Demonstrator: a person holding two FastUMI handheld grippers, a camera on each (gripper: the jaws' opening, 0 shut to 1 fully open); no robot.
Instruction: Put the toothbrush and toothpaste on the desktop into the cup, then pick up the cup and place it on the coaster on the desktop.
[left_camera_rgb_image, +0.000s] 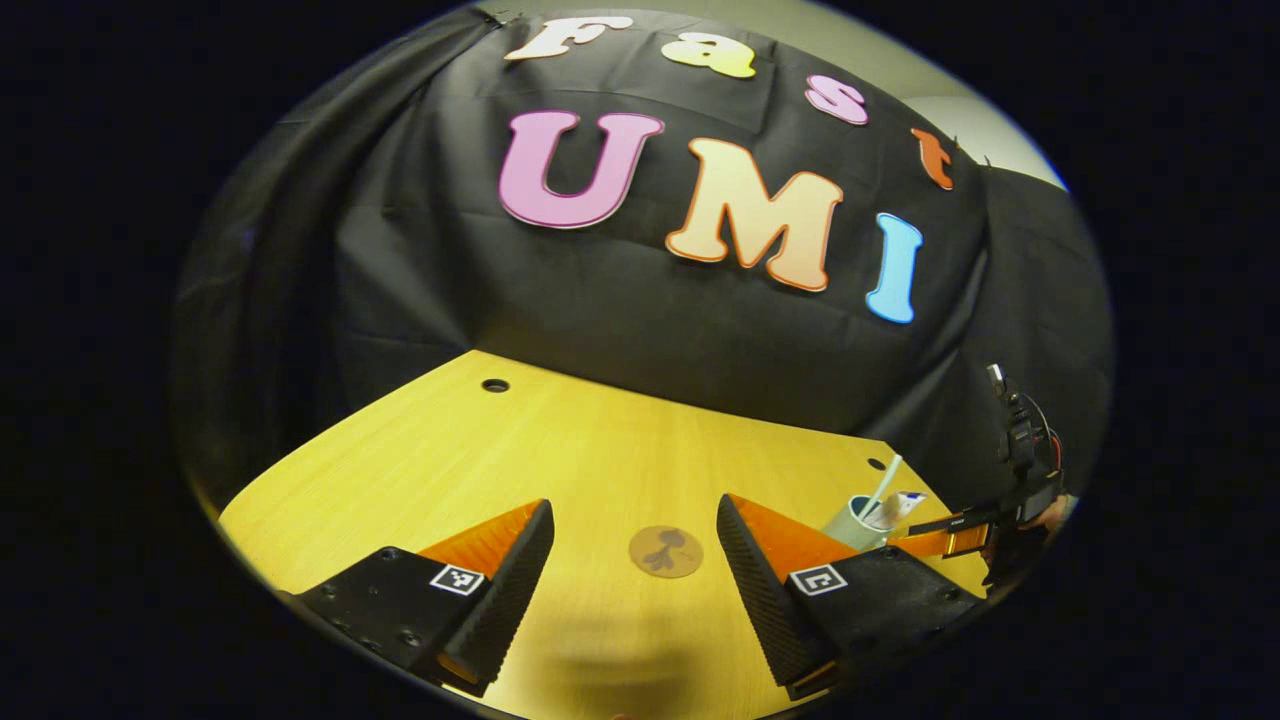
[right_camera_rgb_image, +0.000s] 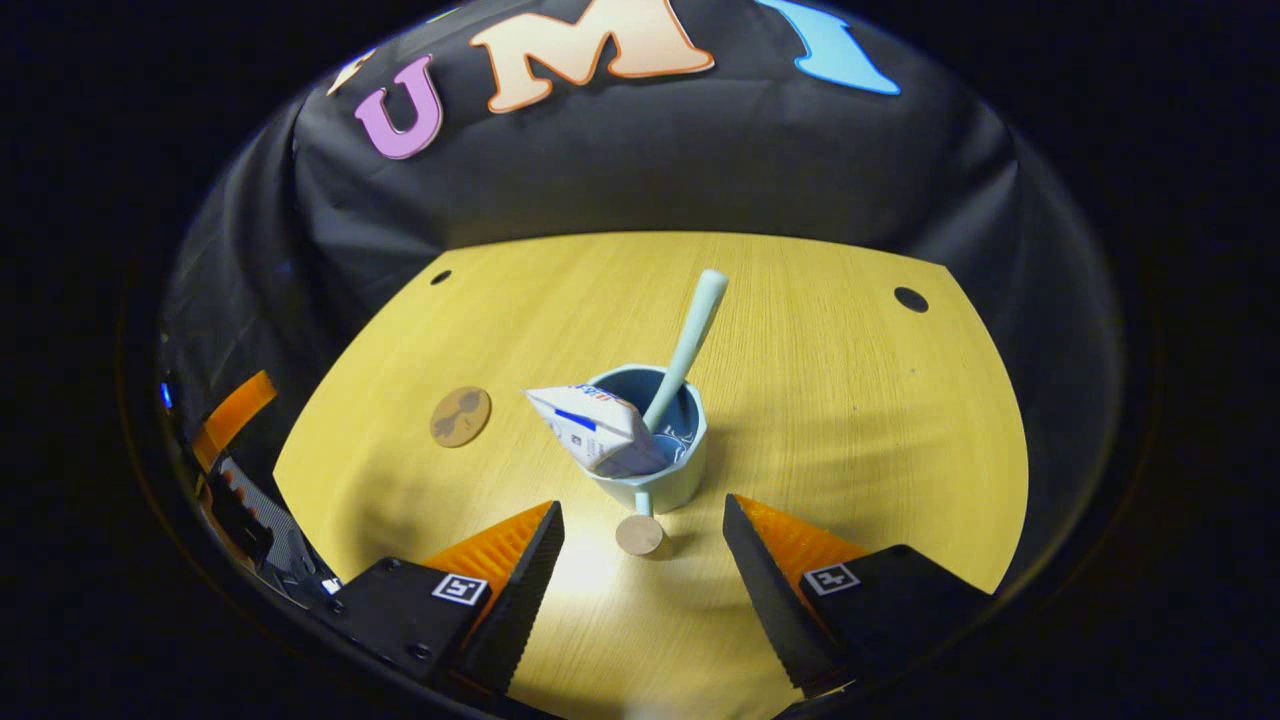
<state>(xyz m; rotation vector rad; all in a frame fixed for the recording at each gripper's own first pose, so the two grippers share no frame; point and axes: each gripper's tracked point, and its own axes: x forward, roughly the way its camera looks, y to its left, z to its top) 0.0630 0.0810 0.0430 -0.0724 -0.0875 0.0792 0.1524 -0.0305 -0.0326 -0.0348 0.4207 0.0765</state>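
cup (right_camera_rgb_image: 650, 450) stood mid-worktop (right_camera_rgb_image: 850, 400), toothbrush (right_camera_rgb_image: 688, 335) and toothpaste (right_camera_rgb_image: 595, 430) inside. right claw (right_camera_rgb_image: 640, 560) was released, just short of it. left claw (left_camera_rgb_image: 635, 570) released too, facing coaster (left_camera_rgb_image: 666, 551). best grip: low on wall, square, lift level.

Yellow wooden desktop (right_camera_rgb_image: 820, 400): cup (right_camera_rgb_image: 668, 475) standing mid-table, round coaster (right_camera_rgb_image: 460, 416) apart to its left.

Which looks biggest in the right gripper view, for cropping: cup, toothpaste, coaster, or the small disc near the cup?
1. cup
2. toothpaste
3. coaster
4. small disc

The disc lies nearer the camera, yet looks smaller than the coaster.
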